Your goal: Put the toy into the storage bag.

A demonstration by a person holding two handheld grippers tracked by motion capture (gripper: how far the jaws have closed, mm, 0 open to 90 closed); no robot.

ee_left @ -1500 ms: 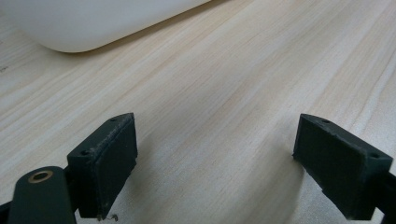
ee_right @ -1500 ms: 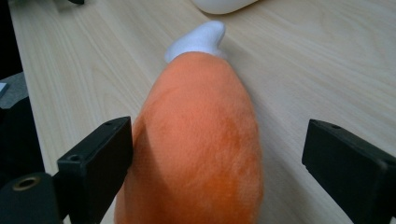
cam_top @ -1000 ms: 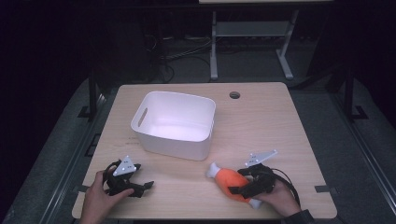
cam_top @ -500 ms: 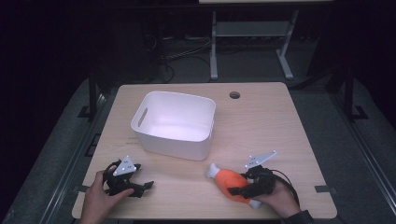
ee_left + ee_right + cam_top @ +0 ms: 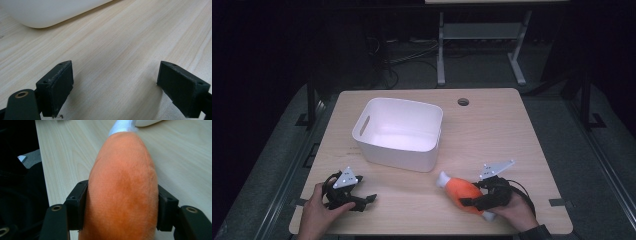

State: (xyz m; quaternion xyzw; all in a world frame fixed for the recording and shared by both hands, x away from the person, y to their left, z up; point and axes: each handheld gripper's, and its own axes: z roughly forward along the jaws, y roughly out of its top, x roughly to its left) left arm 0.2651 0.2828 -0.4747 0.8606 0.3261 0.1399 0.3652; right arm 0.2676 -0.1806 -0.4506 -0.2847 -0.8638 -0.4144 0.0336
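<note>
An orange plush toy (image 5: 460, 190) with a white tip lies on the wooden table (image 5: 492, 130) near the front right. My right gripper (image 5: 471, 198) has just been closing on it. In the right gripper view both pads press into the sides of the orange plush toy (image 5: 123, 182), with the right gripper (image 5: 122, 211) around its thick part. My left gripper (image 5: 363, 200) rests at the front left, held by a hand. Its jaws stand wide apart over bare wood, and the left gripper (image 5: 115, 87) holds nothing.
A white plastic bin (image 5: 402, 155) with a handle slot stands at the table's middle, behind both grippers; its lower wall, the white bin (image 5: 50, 12), shows in the left gripper view. A cable hole (image 5: 463, 102) sits near the far edge. Dark floor surrounds the table.
The right gripper's jaws have drawn in against the orange toy, which stays in the same spot. The left hand and its gripper have not moved.
</note>
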